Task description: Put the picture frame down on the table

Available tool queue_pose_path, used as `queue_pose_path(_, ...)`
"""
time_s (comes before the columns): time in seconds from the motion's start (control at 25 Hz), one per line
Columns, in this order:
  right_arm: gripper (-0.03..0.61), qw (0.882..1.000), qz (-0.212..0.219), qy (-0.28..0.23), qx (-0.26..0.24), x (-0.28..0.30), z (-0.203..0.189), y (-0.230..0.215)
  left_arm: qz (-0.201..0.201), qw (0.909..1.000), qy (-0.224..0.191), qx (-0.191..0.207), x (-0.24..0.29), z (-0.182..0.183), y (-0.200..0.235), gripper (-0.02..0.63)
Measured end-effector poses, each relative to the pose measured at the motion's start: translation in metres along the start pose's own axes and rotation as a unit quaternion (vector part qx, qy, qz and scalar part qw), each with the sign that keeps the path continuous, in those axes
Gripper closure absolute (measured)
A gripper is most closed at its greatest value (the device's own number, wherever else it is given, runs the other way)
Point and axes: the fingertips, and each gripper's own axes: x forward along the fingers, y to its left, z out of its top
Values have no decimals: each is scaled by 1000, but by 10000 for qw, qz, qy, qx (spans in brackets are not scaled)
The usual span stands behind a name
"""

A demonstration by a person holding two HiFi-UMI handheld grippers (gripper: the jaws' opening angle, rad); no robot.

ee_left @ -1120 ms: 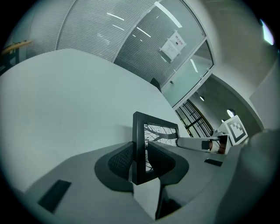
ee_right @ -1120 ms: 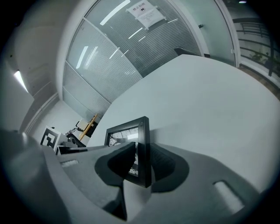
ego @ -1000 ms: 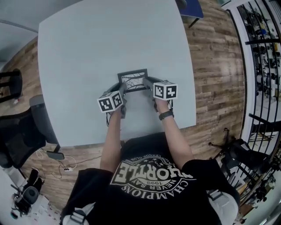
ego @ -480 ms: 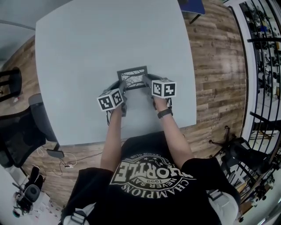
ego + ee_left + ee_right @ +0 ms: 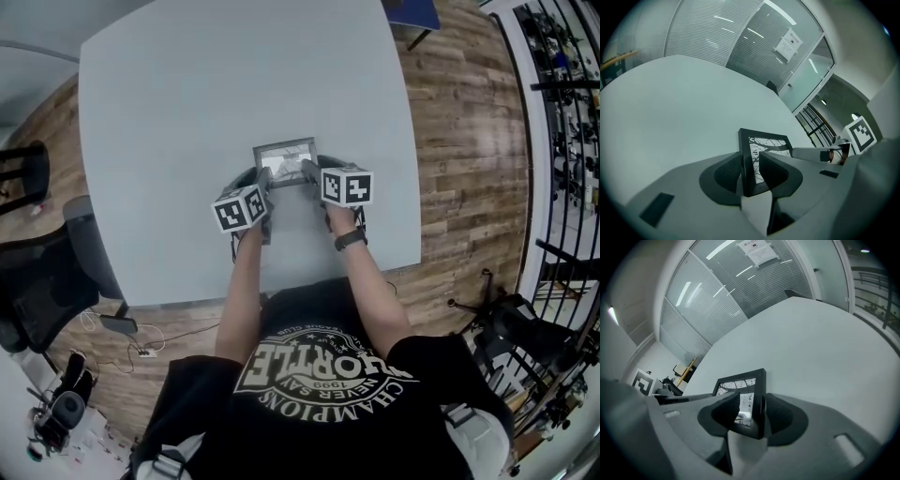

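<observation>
Left gripper (image 5: 750,171): clenched on the picture frame (image 5: 765,146); the frame's left border sits between the two dark jaw pads, both pressed against it.
Right gripper (image 5: 752,416): grasping the same picture frame (image 5: 740,386) by its right border, one pad on each face.
Frame, relative to the grippers: spans the gap between the left gripper (image 5: 265,183) and right gripper (image 5: 307,173) and projects forward past both sets of tips; the picture frame (image 5: 286,162) is black-rimmed with a branch pattern behind the glass.
Frame attitude: tilted, far edge raised in both gripper views; contact between its lower edge and the table cannot be confirmed.
Marker cubes: left cube (image 5: 239,209) and right cube (image 5: 347,187) sit just behind the jaws, the right one slightly further forward.
Hand pose: left hand (image 5: 247,238) and right hand (image 5: 341,222) lie directly behind the cubes, forearms extended forward and converging toward the frame; a dark wristband (image 5: 353,244) is on the right wrist.
Table (image 5: 187,112): pale grey surface beneath and beyond both grippers, extending well ahead of them.
Beyond the table: glazed wall with blinds (image 5: 717,33) ahead of the grippers; wood floor (image 5: 459,150) to the right gripper's outer side.
</observation>
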Motion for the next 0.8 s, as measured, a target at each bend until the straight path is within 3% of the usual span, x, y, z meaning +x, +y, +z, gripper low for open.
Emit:
queue_pose_path(0.2,373,9997,-65,-203,-132,-11,6,1,-92,9998,-173,61,-5,4,-6,495)
queue_pose_path(0.48,371,9954,55,-705,-653,-34,18,23,-166,9985,-473,214,-28,8,-18,492)
queue_pose_path(0.8,374,9857,252,-1276,-1070,-83,21,59,-404,9913,-1205,352,-93,35,-58,494)
